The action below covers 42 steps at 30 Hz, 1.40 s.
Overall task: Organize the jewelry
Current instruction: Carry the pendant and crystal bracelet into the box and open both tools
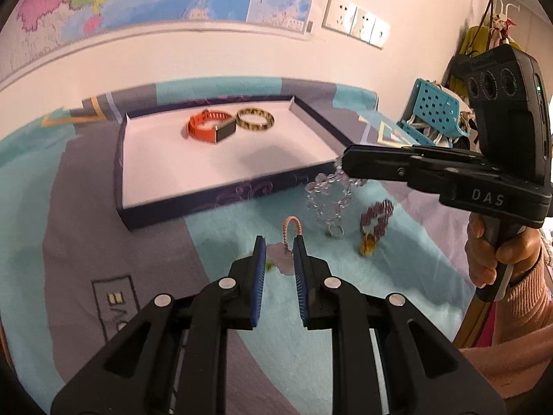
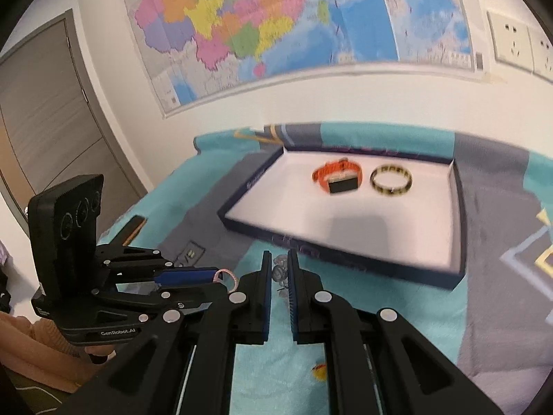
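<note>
Both grippers are clamped and off the cloth: the left gripper (image 1: 279, 247) pinches a small pink braided loop (image 1: 292, 228), and the right gripper (image 1: 340, 166) grips a clear bead bracelet (image 1: 330, 195) that dangles from its tips just beside the tray's near corner. Behind it all, a big coloured map (image 2: 276, 27) fills the wall, with white sockets (image 1: 356, 22) to its right. A teal and grey blanket (image 1: 103, 235) covers the surface. On it sits the dark, shallow tray (image 1: 193, 204) with a white floor, holding an orange-strapped watch (image 1: 207, 126) and, touching it, a gold and black bangle (image 1: 255, 120). A teal perforated basket (image 1: 437, 109) stands beyond the right gripper. Down on the blanket, a dark red beaded piece (image 1: 376, 219) with a yellow charm lies near the hanging beads.
</note>
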Each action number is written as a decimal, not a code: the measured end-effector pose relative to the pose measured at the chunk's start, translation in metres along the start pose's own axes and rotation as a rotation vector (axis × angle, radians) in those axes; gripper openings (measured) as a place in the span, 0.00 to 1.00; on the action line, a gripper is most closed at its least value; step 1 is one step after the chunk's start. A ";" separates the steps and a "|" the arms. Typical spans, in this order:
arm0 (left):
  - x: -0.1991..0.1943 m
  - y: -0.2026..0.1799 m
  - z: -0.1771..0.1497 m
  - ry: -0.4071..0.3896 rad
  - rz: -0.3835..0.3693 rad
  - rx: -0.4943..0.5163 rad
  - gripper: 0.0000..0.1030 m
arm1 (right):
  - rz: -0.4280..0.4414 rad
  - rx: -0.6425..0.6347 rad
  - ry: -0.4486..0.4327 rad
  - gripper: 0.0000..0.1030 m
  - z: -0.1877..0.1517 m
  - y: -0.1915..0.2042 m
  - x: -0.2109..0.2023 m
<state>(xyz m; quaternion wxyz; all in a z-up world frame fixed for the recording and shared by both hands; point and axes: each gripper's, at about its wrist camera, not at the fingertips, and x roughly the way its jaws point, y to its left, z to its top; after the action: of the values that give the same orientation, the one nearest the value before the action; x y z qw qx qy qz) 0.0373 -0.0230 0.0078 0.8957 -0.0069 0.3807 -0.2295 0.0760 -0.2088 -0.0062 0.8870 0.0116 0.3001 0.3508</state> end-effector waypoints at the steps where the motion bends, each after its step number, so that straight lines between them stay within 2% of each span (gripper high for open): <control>1: -0.001 0.001 0.003 -0.006 0.000 0.000 0.16 | -0.004 -0.004 -0.005 0.07 0.003 0.000 -0.001; 9: -0.002 0.010 0.025 -0.039 0.019 0.002 0.16 | -0.033 -0.033 -0.062 0.07 0.034 -0.005 -0.011; 17: 0.013 0.021 0.048 -0.044 0.041 0.003 0.16 | -0.050 -0.031 -0.061 0.07 0.057 -0.018 0.004; 28: 0.045 0.031 0.071 -0.014 0.061 0.001 0.16 | -0.066 0.004 -0.035 0.07 0.073 -0.038 0.033; 42: 0.093 0.047 0.088 0.067 0.079 -0.024 0.16 | -0.069 0.076 0.011 0.07 0.082 -0.066 0.076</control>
<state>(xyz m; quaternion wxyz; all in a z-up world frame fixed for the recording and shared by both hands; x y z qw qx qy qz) 0.1731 -0.0335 -0.0016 0.8908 0.0051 0.4131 -0.1893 0.2041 -0.1952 0.0063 0.8958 0.0329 0.3185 0.3083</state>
